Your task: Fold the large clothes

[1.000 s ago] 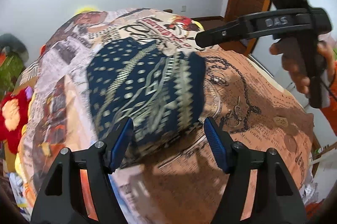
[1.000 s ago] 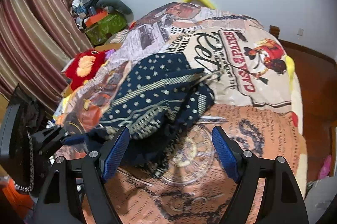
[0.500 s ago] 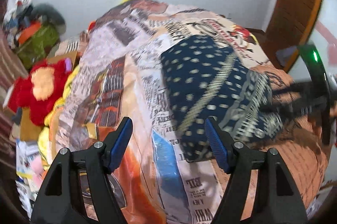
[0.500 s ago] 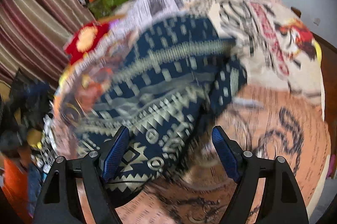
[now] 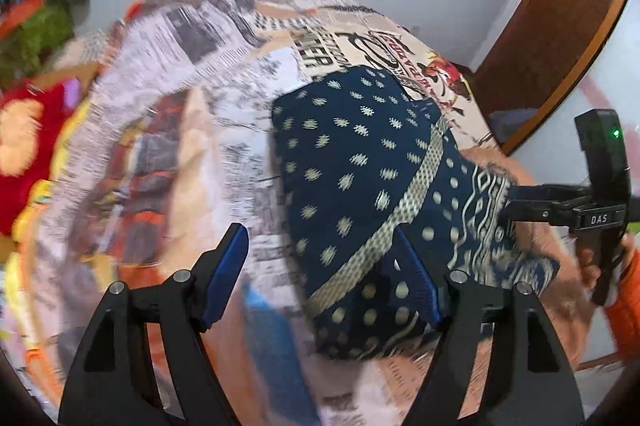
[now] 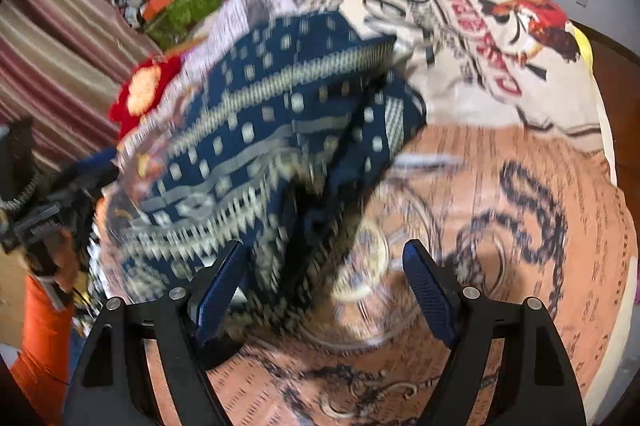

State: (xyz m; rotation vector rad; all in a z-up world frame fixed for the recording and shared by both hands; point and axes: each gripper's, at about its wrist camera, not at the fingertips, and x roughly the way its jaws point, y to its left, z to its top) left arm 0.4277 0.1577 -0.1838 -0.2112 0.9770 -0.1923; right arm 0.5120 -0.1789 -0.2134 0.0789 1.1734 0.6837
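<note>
Navy patterned garment [image 5: 360, 162] lies bunched mid-frame on printed bedspread [image 6: 520, 194]; bare bedspread lower right in right view. Left gripper [image 5: 320, 278] angled down, jaws just opening, wide, gripping nothing, cloth edge by right finger. Right gripper [image 6: 324, 286] wide apart, empty.

Even soft daylight, no harsh shadows; heavy motion blur both views; fisheye bending, dark corners.

"DAS" in pale letters on the right gripper [image 5: 599, 219]. Bedspread [image 6: 500, 74]: large red and black print lettering, too blurred to read.
</note>
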